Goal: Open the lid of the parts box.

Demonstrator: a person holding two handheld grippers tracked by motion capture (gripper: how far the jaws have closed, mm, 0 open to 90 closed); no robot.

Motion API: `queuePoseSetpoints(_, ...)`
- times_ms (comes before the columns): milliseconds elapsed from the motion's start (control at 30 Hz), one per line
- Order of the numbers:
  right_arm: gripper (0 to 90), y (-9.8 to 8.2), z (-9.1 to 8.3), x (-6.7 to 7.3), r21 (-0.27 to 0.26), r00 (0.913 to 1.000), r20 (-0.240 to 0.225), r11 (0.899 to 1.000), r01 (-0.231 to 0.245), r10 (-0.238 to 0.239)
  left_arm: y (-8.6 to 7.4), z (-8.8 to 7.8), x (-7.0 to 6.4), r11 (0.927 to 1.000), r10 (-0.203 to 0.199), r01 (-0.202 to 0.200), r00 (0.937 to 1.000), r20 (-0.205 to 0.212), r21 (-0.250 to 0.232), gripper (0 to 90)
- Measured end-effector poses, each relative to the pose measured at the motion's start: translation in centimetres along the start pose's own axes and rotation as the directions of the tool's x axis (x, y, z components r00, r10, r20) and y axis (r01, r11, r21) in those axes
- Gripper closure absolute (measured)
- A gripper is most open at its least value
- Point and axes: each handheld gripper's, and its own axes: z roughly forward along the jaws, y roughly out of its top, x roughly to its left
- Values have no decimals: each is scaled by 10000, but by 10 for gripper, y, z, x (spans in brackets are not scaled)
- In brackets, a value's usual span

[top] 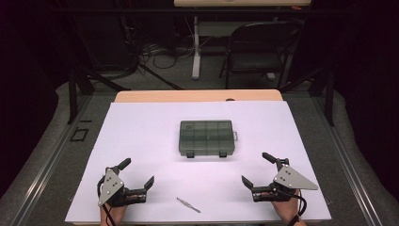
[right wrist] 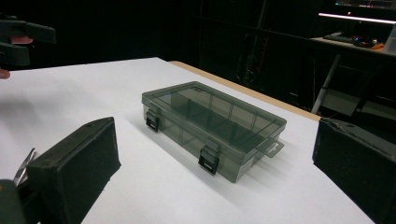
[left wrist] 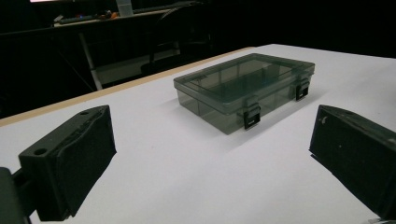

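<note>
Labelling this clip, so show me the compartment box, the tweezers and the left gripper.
compartment box (top: pixel 206 137), high view, middle of its lid.
tweezers (top: pixel 188 205), high view, mid-shaft.
left gripper (top: pixel 139 174), high view, midway between its fingertips.

Bare sheet (top: pixel 141 136) all around closed organizer box (top: pixel 206 138)

Folding chair (top: pixel 256 47) behind table (top: pixel 141 141) (cables nearby).

light: bright on table (top: pixel 141 141) | surroundings: dark | focus: slightly soft | shadows: faint
</note>
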Motion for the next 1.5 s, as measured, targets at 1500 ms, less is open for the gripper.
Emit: queuePoseSetpoints(1500,0,10,46,-30,1275,9990,-414,9916,235,-183,25,37,4,9975,179,-222,9979,624,678,1)
